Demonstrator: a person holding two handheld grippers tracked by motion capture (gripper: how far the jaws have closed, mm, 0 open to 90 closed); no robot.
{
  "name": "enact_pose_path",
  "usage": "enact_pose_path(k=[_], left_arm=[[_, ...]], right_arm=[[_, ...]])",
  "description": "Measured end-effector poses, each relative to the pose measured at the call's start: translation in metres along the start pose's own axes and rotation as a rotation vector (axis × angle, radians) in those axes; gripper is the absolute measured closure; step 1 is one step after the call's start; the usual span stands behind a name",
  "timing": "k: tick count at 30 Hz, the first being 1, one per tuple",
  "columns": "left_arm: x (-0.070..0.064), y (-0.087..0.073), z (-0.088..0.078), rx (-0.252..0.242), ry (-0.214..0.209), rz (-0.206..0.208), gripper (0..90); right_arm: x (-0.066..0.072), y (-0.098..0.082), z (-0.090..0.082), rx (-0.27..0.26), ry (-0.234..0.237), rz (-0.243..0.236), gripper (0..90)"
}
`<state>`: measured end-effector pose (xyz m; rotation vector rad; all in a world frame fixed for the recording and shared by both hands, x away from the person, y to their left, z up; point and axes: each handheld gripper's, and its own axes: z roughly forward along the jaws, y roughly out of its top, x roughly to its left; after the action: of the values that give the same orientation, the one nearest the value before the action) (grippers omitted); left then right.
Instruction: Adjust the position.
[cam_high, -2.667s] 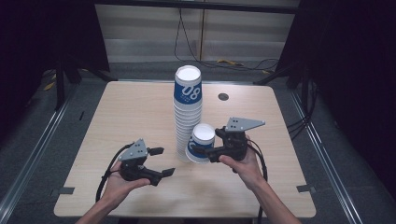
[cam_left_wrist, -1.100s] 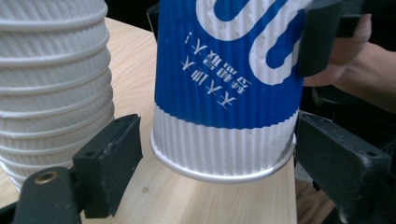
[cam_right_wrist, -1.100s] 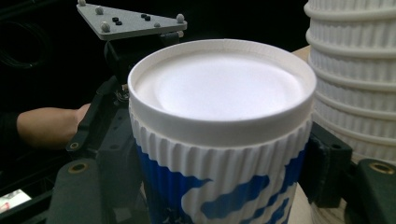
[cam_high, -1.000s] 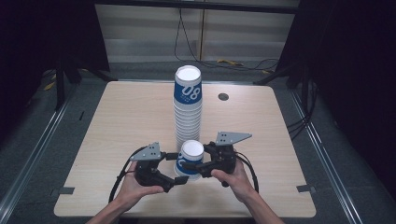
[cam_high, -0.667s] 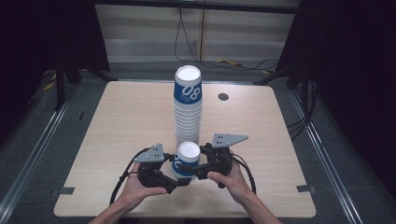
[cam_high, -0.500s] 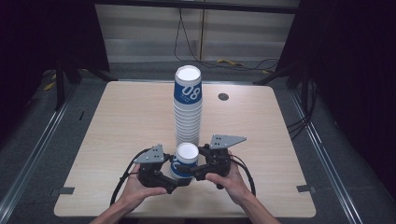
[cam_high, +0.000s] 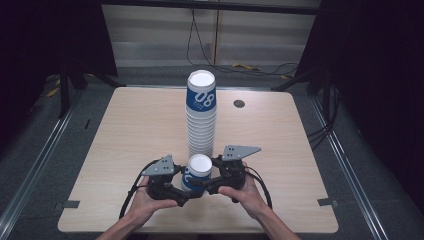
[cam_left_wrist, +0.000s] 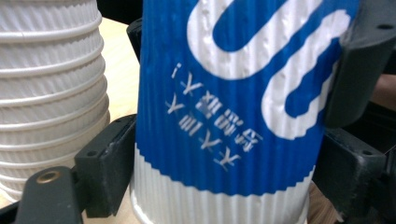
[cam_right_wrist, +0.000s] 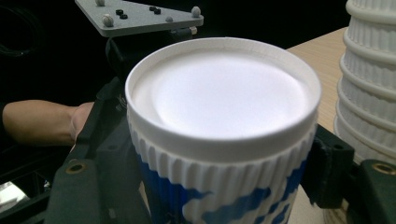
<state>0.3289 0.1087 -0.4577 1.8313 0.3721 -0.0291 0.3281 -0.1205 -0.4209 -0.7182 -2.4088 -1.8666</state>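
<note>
Landmark: the tall stack of cups (cam_high: 201, 117), upside down, white ribbed rims piled under a blue-and-white top cup, standing on the bench (cam_high: 125, 130).
Single cup (cam_high: 198, 172): blue and white, inverted with its white base up, just in front of the stack's foot, on the near side towards the person; whether the two touch cannot be told.
Left hand-held gripper (cam_high: 184, 187): to the near left of the stack; in the left gripper view its black jaws sit against both sides of the cup (cam_left_wrist: 224, 116), closed on it.
Right hand-held gripper (cam_high: 202, 186): to the near right of the stack; its jaws flank the same cup (cam_right_wrist: 219, 121) and have just been opening; whether the pads press the wall is hard to judge.
In the way: the stack's lower rims (cam_right_wrist: 369, 84) crowd the cup's far side, close to one jaw of each gripper.
Surroundings: a small dark round disc (cam_high: 239, 103) set in the bench behind and right of the stack; cables on the floor beyond it.
Hidden: the cup's lower rim, cut off in both gripper views; the stack's foot behind the cup in the high view.
Hard to read: the small white print on the cup (cam_left_wrist: 210, 126), blurred and inverted.
</note>
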Motion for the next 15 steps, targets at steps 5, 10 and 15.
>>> enact_pose_path(k=[5, 10, 15], left_arm=[[-0.0001, -0.0004, 0.0001, 0.006, -0.009, 0.005, 17.7], [0.0017, -0.0004, -0.0003, 0.017, -0.008, 0.0, 18.2], [0.0037, -0.0004, -0.0033, 0.022, -0.006, -0.008, 18.2]], right_arm=[[0.0015, 0.0009, 0.0004, 0.015, -0.001, -0.014, 25.3], [0.0027, 0.0008, 0.0009, 0.018, -0.01, -0.02, 21.5], [0.0007, 0.0022, -0.0029, 0.002, -0.026, -0.015, 17.0]])
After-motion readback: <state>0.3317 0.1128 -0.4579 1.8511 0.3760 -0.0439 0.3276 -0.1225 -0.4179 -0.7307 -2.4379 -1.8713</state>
